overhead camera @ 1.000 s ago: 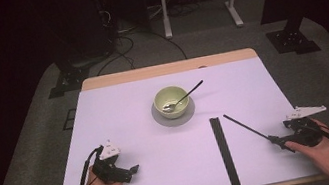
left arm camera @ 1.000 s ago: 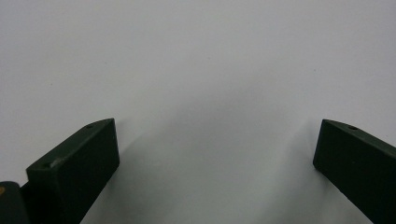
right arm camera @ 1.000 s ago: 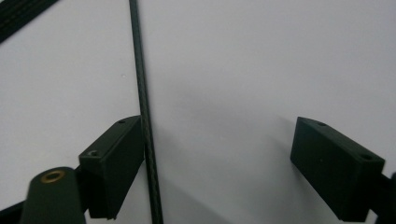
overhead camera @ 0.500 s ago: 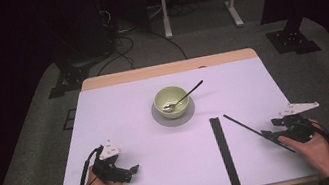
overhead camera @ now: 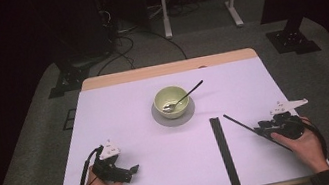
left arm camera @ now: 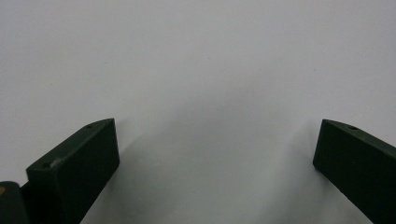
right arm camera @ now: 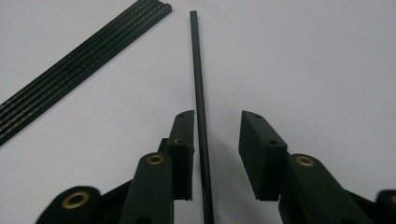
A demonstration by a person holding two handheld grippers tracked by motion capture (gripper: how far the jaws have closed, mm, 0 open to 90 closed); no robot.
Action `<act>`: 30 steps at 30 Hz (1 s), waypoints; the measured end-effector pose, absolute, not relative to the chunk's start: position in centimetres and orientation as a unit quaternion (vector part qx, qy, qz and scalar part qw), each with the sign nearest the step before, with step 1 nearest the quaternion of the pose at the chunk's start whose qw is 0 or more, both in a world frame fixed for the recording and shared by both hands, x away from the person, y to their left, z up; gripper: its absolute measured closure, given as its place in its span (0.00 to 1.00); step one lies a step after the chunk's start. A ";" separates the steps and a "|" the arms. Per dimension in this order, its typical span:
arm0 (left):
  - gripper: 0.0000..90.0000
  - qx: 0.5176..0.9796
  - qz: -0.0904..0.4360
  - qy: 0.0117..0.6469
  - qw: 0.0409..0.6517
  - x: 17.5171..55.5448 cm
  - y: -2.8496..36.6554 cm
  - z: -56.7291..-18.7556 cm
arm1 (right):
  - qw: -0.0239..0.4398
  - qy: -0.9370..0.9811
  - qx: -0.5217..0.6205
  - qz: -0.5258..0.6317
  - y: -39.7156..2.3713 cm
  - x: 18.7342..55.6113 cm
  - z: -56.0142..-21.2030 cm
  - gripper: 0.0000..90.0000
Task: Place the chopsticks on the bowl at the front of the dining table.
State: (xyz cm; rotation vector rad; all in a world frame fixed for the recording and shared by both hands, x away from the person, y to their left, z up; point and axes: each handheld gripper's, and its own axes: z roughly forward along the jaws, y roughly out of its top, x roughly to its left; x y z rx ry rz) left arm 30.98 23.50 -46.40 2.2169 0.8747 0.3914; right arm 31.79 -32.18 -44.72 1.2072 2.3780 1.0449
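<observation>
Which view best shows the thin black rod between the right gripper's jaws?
The right gripper view: the rod runs full length, near one jaw, gap on the other side. The high view shows it small and slanted.

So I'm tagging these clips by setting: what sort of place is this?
Probably a recording studio or lab, not a home: a white-covered table on grey carpet, dark surroundings, cables and stand bases behind.
</observation>
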 end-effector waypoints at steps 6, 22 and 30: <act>0.00 0.858 0.152 0.339 0.355 31.0 23.5 -46.4 | 0.126 0.825 0.415 0.363 -31.8 32.2 -44.8 0.81; 0.00 0.858 0.152 0.339 0.355 31.0 23.5 -46.4 | 0.123 0.834 0.408 0.350 -31.0 32.7 -45.2 0.91; 0.00 0.858 0.152 0.338 0.355 31.0 23.5 -46.4 | 0.135 0.833 0.409 0.347 -30.8 32.5 -45.3 0.94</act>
